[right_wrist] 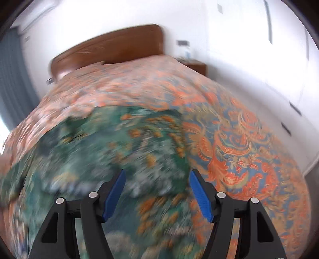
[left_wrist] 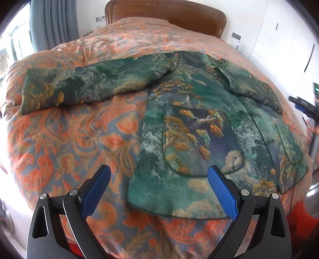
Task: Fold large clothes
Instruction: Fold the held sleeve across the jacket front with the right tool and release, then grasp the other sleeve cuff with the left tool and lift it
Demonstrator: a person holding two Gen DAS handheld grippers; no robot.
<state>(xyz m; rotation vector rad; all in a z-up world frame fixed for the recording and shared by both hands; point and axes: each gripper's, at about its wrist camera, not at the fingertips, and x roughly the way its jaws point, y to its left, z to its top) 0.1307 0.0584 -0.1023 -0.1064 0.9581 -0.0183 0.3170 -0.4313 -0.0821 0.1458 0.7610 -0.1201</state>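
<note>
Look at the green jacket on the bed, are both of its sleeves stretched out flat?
No: on the green jacket, only the long sleeve lies stretched out over the bedspread; the other sleeve is folded across the jacket's front.

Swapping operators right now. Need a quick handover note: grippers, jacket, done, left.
Left gripper: open, holds nothing, poised near the jacket's bottom hem.
Right gripper: open, holds nothing, over the jacket's right side; that view is motion-blurred.
Jacket: green printed, lying front-up on the orange patterned bedspread, collar toward the headboard.
Done: the sleeve on the right of the left wrist view already lies angled across the body.
Left: the other sleeve still stretches straight out; fold it in, then fold the body.
</note>
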